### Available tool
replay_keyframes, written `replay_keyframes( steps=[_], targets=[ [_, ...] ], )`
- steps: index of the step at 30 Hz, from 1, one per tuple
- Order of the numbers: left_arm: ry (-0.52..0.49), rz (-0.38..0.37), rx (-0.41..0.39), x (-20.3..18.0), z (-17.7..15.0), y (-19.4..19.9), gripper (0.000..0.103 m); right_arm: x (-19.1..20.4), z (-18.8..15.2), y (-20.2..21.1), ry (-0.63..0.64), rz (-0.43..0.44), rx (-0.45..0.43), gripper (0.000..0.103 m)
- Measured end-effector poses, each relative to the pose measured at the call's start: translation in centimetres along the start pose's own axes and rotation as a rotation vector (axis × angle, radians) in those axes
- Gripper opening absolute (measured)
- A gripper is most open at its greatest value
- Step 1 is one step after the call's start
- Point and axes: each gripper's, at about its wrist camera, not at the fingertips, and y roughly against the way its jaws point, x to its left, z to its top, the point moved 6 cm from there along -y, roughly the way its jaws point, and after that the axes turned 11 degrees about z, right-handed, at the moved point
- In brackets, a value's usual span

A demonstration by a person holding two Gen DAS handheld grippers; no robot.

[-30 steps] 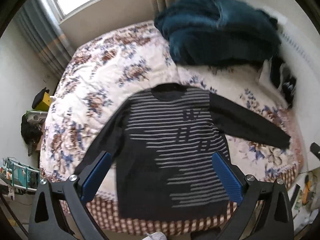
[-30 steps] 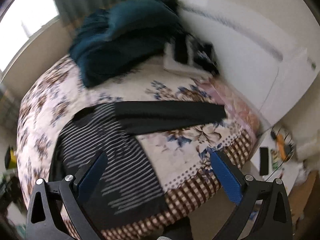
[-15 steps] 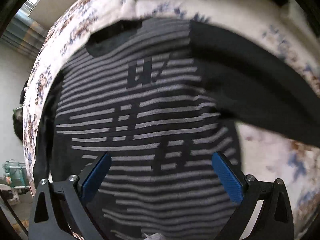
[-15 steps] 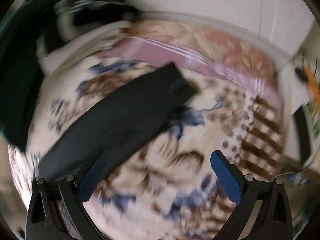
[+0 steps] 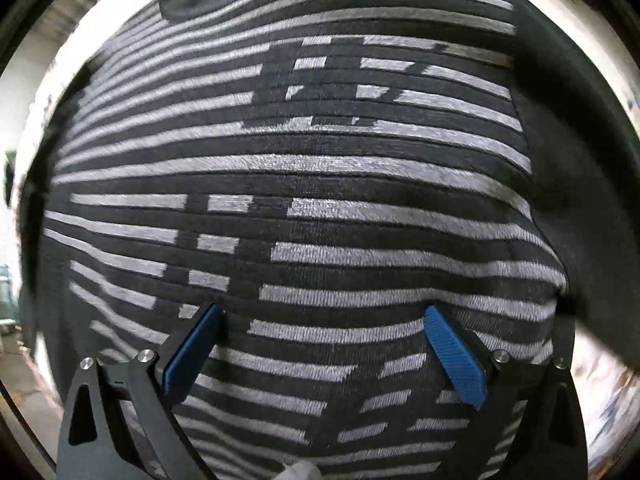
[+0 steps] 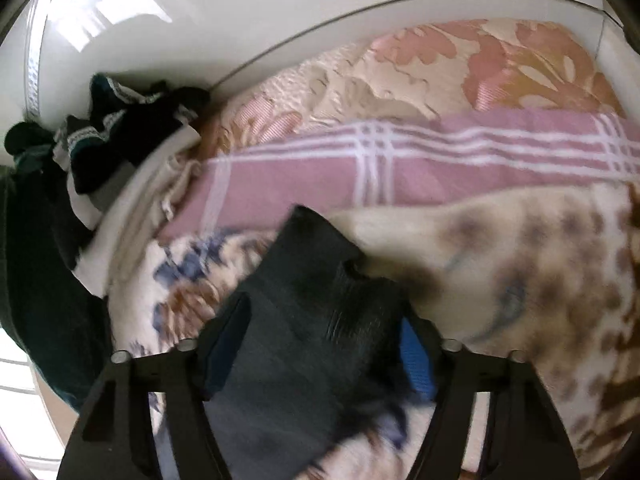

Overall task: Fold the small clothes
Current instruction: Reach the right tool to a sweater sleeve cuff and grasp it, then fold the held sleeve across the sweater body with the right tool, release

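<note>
Your right gripper [image 6: 320,344] straddles the black sleeve [image 6: 308,300], its blue-padded fingers [image 6: 418,364] set apart on either side of the cloth; whether they press it is hard to tell through the blur. The sleeve's cuff end points ahead of your fingertips, lying on the floral quilt [image 6: 520,280]. Beyond it runs a pink plaid sheet [image 6: 420,164], and past that a pink-and-cream floral pillow [image 6: 460,64] against the white headboard [image 6: 240,4]. Ahead to your left, dark clothes [image 6: 132,120] sit heaped by the headboard, with a dark teal blanket [image 6: 36,280] further left.
</note>
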Motion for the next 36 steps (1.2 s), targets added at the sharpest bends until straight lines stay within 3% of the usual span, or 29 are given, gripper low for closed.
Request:
replay_keyframes(
  steps=[1, 3, 7, 10, 13, 16, 19, 21, 22, 26, 32, 36],
  targets=[
    [0.019, -0.027, -0.005, 0.3, 0.0, -0.2, 0.103, 0.3, 0.2, -0.2, 0.008, -0.006, 0.002, 0.034],
    [0.038, -0.062, -0.019, 0.8, -0.1, -0.4, 0.103, 0.9, 0.3, -0.4, 0.029, -0.045, -0.004, 0.015],
    [0.036, -0.096, -0.041, 1.9, -0.5, -0.7, 0.103, 4.0, 0.1, 1.1, 0.085, -0.036, -0.027, 0.011],
    [0.041, -0.101, -0.039, 2.9, -0.6, -0.3, 0.103, 9.3, -1.7, 2.5, 0.192, 0.018, -0.011, 0.01],
    [0.073, -0.098, -0.063, 5.2, 0.0, 0.0, 0.103, 16.2, -5.5, 3.5, 0.319, 0.103, 0.045, 0.01],
    [0.126, -0.062, -0.085, 9.3, -0.1, 0.7, 0.103, 23.6, -11.6, 4.0, 0.462, 0.195, 0.139, 0.009],
    [0.21, -0.051, -0.107, 15.2, -0.3, 1.3, 0.103, 29.9, -20.2, 3.7, 0.579, 0.284, 0.27, 0.009],
    [0.262, -0.033, -0.115, 19.6, -0.7, 1.4, 0.103, 33.6, -27.8, 2.9, 0.653, 0.339, 0.381, 0.009],
    [0.294, -0.019, -0.121, 22.4, -0.9, 1.2, 0.103, 34.4, -30.4, 2.7, 0.677, 0.351, 0.415, 0.009],
    [0.401, 0.047, -0.101, 31.5, -2.1, -0.8, 0.103, 37.6, -46.4, 0.3, 0.801, 0.379, 0.594, 0.009],
    [0.498, 0.114, -0.008, 40.9, -5.8, -4.8, 0.103, 37.4, -69.2, -3.0, 0.991, 0.332, 0.786, 0.009],
    [0.553, 0.121, 0.024, 44.6, -8.2, -6.6, 0.103, 34.5, -79.0, -4.3, 1.09, 0.269, 0.863, 0.009]
  ],
)
